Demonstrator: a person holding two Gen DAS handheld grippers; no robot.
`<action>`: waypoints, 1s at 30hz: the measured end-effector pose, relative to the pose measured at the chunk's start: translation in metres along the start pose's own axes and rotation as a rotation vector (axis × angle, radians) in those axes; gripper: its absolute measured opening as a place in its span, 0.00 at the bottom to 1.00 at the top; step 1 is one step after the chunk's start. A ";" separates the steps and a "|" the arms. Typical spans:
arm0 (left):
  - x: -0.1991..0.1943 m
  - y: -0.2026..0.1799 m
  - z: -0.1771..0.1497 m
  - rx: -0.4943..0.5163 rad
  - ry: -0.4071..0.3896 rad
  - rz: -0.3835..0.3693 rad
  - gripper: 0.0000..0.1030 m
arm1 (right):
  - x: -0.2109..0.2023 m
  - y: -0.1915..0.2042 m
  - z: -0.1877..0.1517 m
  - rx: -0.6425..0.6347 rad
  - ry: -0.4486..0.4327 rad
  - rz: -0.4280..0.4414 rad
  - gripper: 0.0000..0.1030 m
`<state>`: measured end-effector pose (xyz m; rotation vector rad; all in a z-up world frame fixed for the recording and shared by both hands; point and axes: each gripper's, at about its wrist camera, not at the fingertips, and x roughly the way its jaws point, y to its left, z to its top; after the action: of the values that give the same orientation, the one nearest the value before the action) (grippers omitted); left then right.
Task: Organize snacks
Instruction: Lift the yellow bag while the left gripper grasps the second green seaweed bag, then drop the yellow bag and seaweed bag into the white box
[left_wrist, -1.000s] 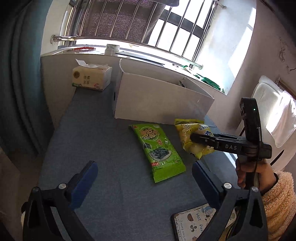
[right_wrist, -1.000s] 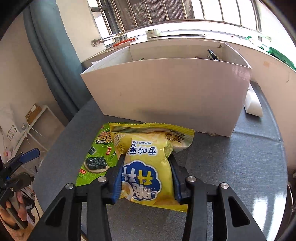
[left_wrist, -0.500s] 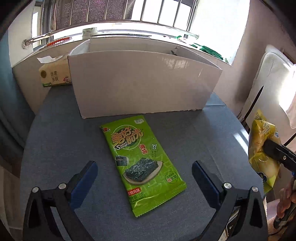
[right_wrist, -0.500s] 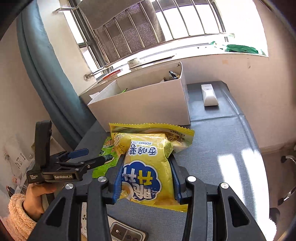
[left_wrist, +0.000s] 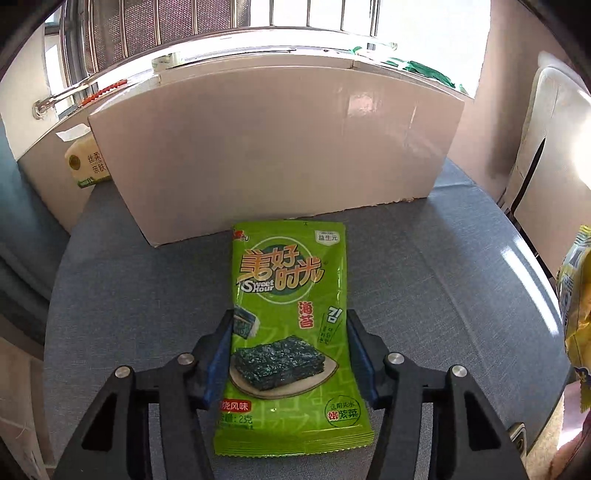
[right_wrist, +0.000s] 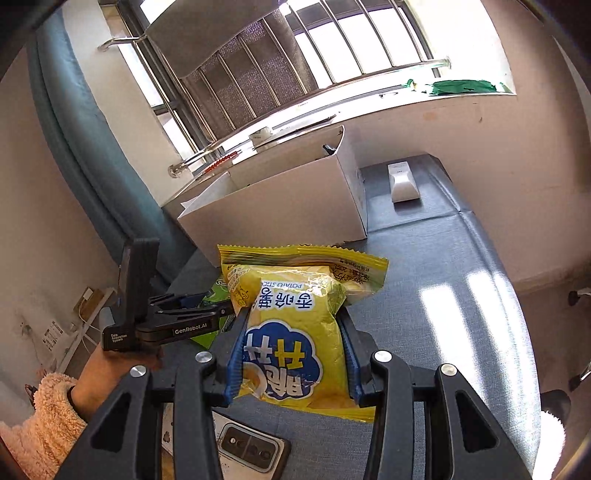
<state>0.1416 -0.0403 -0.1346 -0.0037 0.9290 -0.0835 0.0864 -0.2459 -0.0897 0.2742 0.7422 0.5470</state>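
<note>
A green seaweed snack packet (left_wrist: 290, 325) lies on the grey table (left_wrist: 443, 288) in front of the white cardboard box (left_wrist: 273, 147). My left gripper (left_wrist: 290, 354) has its blue pads closed against the packet's two long edges. My right gripper (right_wrist: 291, 354) is shut on a yellow potato-stick bag (right_wrist: 291, 332) and holds it raised above the table. The bag's edge shows at the far right of the left wrist view (left_wrist: 576, 295). The left gripper (right_wrist: 184, 314) and part of the green packet (right_wrist: 216, 295) show in the right wrist view.
A tissue pack (left_wrist: 86, 166) stands left of the box. A white remote (right_wrist: 402, 182) lies right of the box. A phone (right_wrist: 251, 450) lies near the table's front edge. Window bars (right_wrist: 258, 74) and a sill run behind the box.
My left gripper moved forward over the green packet and closed from wide open onto its sides. My right gripper lifted the yellow bag higher and back from the box.
</note>
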 end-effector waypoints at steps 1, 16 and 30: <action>-0.008 0.002 -0.003 -0.001 -0.017 -0.005 0.58 | 0.001 0.003 -0.001 -0.007 0.003 0.006 0.46; -0.120 0.042 0.085 -0.048 -0.367 -0.097 0.59 | 0.039 0.041 0.098 -0.109 -0.067 0.070 0.46; -0.035 0.084 0.203 -0.107 -0.258 -0.104 1.00 | 0.149 0.022 0.235 -0.072 0.001 -0.085 0.73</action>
<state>0.2895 0.0393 0.0117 -0.1583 0.6745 -0.1268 0.3336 -0.1549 0.0027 0.1750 0.7304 0.4926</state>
